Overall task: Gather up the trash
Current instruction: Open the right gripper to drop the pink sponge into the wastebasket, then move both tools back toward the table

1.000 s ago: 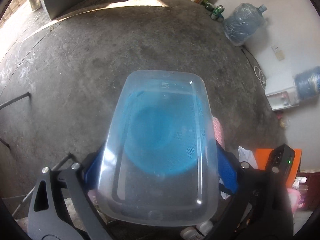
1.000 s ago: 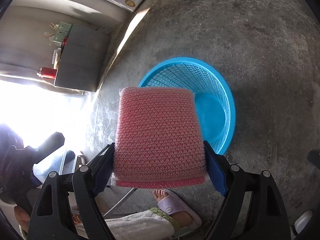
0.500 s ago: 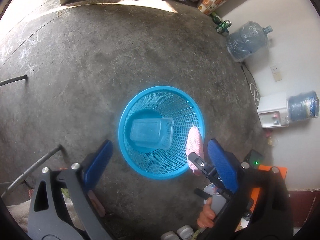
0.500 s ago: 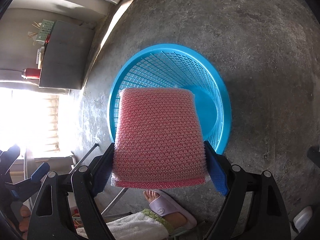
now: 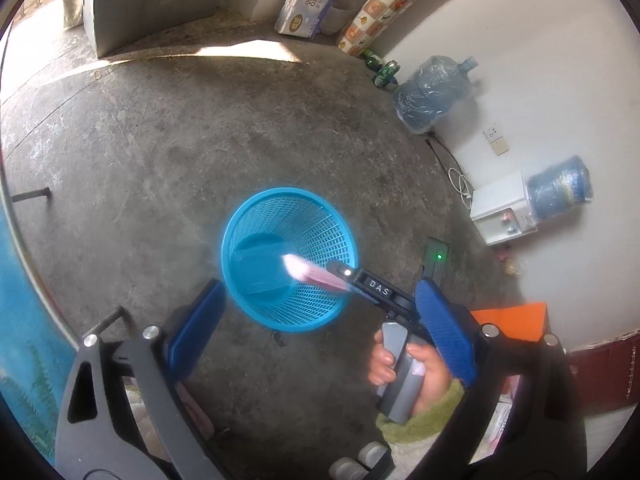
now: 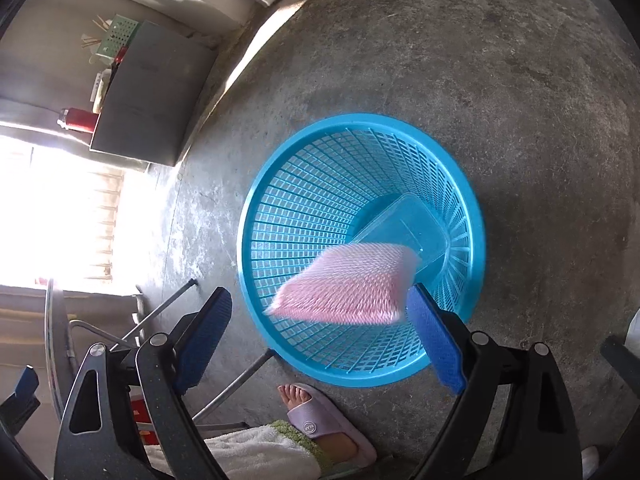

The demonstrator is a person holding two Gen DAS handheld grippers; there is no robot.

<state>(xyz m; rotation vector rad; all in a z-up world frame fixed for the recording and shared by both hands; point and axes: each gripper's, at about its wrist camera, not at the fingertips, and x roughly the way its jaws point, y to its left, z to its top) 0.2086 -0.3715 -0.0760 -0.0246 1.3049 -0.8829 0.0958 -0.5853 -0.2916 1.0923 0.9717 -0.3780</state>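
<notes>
Falling tilted and motion-blurred, the pink sponge (image 6: pixel 348 286) is over the mouth of the blue basket (image 6: pixel 320 364), one corner close by the right-hand pad of the right gripper (image 6: pixel 320 332), whose jaws are opening with no pad pressing on it. The left gripper (image 5: pixel 320 328) stands wide with nothing between its jaws, above the near side of the basket. A clear plastic container (image 6: pixel 404 226) already lies at the basket's bottom.

The main risk, as I judge it, is the sponge catching that right-hand pad or the basket's near rim as it tips, then bouncing out onto the concrete floor (image 6: pixel 500 92). It could also land on the container and rest high against the mesh wall, though that would still count as collected. The basket looks light, so a nudge from either gripper could slide or tip it.

Beside the basket's near rim are a foot in a lilac slipper (image 6: pixel 320 420) and thin metal legs (image 6: pixel 240 380), close enough for a stray sponge to roll among them. Well beyond the basket, along the white wall, stand water bottles (image 5: pixel 432 92), a white dispenser (image 5: pixel 500 212) and a pack of tissue rolls (image 5: pixel 312 0); none blocks the drop. The mouth of the basket is clear apart from the right gripper itself.
</notes>
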